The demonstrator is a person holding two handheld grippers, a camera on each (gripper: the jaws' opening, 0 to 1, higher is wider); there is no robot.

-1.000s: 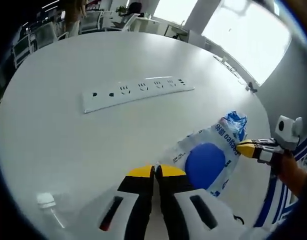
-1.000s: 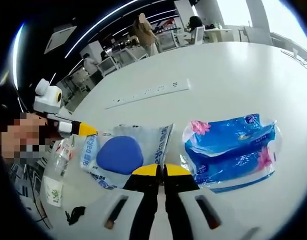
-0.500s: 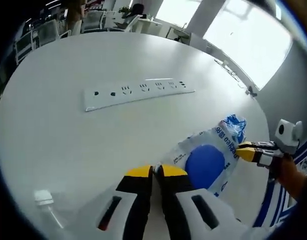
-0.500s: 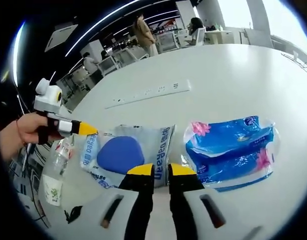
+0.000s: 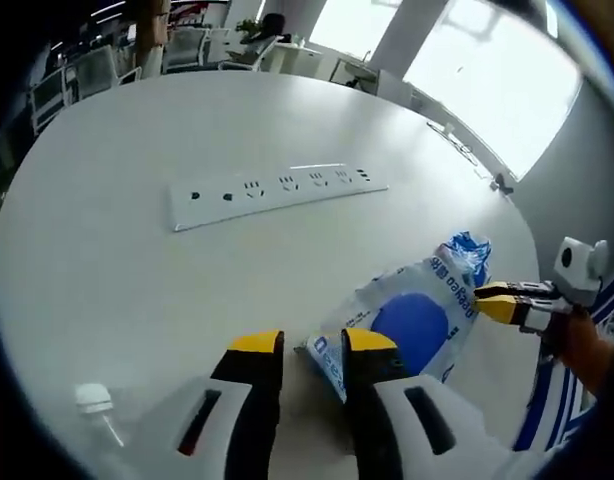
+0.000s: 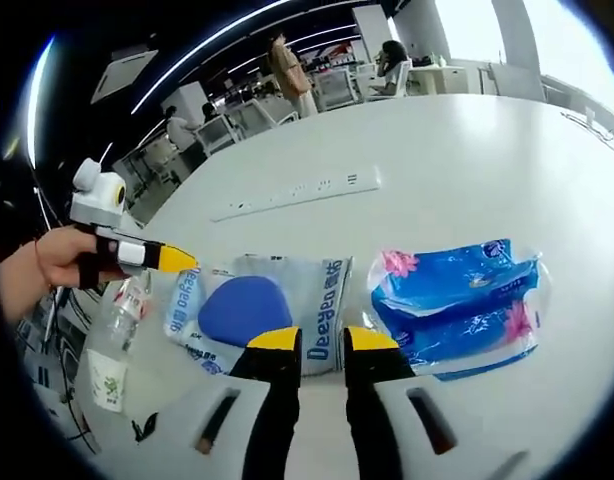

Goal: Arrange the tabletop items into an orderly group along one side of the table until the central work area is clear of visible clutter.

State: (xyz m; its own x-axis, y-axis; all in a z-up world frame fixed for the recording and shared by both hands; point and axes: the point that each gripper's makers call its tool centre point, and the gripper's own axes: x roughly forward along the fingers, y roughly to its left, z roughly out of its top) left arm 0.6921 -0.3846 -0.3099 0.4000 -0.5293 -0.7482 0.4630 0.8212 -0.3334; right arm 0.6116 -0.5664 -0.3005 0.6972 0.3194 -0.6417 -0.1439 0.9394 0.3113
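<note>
Resting on the white round table (image 5: 107, 260), the clear packet with a blue pad inside (image 5: 412, 325) lies just ahead of the left gripper (image 5: 313, 343), whose yellow-tipped jaws stand narrowly apart with the packet's corner at the gap; actual contact cannot be told. The right gripper (image 6: 322, 338) has jaws slightly parted, empty, over the same packet's near edge (image 6: 249, 308). A blue tissue pack (image 6: 457, 300) lies just beside the packet. A white power strip (image 5: 277, 187) sits farther across the table, well apart. A clear plastic bottle (image 6: 115, 335) stands at the table edge near the left gripper.
</note>
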